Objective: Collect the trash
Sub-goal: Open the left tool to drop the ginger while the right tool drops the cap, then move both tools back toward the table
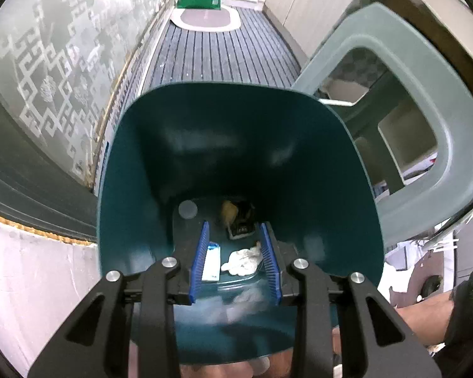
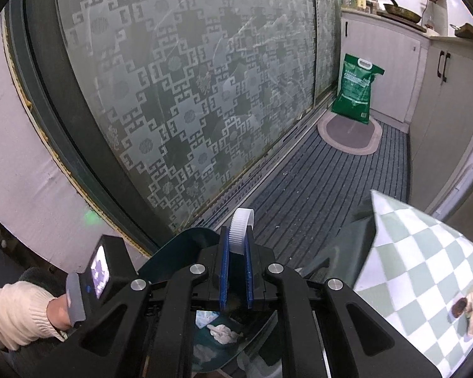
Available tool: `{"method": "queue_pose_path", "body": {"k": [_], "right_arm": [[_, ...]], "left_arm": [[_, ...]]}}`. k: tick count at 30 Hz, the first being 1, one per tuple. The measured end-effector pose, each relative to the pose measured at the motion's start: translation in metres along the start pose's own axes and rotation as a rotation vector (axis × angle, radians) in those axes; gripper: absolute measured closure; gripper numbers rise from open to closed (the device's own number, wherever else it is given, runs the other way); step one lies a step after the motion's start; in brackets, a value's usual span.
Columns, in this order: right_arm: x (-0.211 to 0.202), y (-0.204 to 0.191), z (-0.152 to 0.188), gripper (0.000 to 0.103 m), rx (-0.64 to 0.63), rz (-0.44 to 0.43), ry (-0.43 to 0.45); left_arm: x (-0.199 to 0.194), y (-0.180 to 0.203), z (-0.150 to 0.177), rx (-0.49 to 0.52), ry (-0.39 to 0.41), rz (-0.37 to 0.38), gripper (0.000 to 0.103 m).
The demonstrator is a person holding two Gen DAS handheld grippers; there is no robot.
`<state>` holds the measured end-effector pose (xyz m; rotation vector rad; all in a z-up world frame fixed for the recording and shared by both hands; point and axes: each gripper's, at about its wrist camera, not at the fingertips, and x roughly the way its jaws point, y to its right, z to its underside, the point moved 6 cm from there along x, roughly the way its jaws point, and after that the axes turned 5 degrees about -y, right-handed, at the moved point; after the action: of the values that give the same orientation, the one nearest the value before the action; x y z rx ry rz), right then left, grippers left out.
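My left gripper (image 1: 235,258) is open and points down into a dark teal trash bin (image 1: 135,163). At the bin's bottom lie a crumpled white tissue (image 1: 241,263), a white and blue wrapper (image 1: 212,261), a yellowish scrap (image 1: 228,212) and a dark packet (image 1: 241,230). My right gripper (image 2: 238,245) is shut on a white ridged plastic cap (image 2: 241,231), held above the bin's rim (image 2: 186,239). The tissue also shows below in the right wrist view (image 2: 222,334).
A grey-green plastic stool (image 1: 403,100) stands right of the bin. A patterned glass sliding door (image 2: 189,78) runs along the left. A green sack (image 2: 356,88) and an oval mat (image 2: 350,135) lie at the far end of the striped floor. A checkered cloth (image 2: 419,277) is at right.
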<state>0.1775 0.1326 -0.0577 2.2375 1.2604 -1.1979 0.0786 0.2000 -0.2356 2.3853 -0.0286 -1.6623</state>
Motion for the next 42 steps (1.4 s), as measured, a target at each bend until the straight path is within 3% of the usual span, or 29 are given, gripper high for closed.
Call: {"method": "queue_pose_path", "body": {"k": [7, 15, 20, 39, 42], "right_arm": [[0.036, -0.016, 0.012, 0.094, 0.017, -0.001, -0.085], [0.075, -0.031, 0.032, 0.094, 0.026, -0.013, -0.186], [0.096, -0.037, 0.047, 0.095, 0.02, -0.007, -0.239], [0.165, -0.044, 0.119, 0.094, -0.049, 0.061, -0.461], [0.164, -0.042, 0.124, 0.08, -0.051, 0.072, -0.469]], "left_arm": [[-0.033, -0.007, -0.014, -0.028, 0.135, 0.045, 0.069], [-0.077, -0.009, -0.027, -0.054, 0.28, 0.079, 0.078], [-0.096, -0.004, -0.035, -0.058, 0.327, 0.099, 0.084], [-0.16, 0.014, -0.058, -0.05, 0.514, 0.162, 0.086], [-0.162, 0.016, -0.059, -0.053, 0.525, 0.169, 0.086]]}}
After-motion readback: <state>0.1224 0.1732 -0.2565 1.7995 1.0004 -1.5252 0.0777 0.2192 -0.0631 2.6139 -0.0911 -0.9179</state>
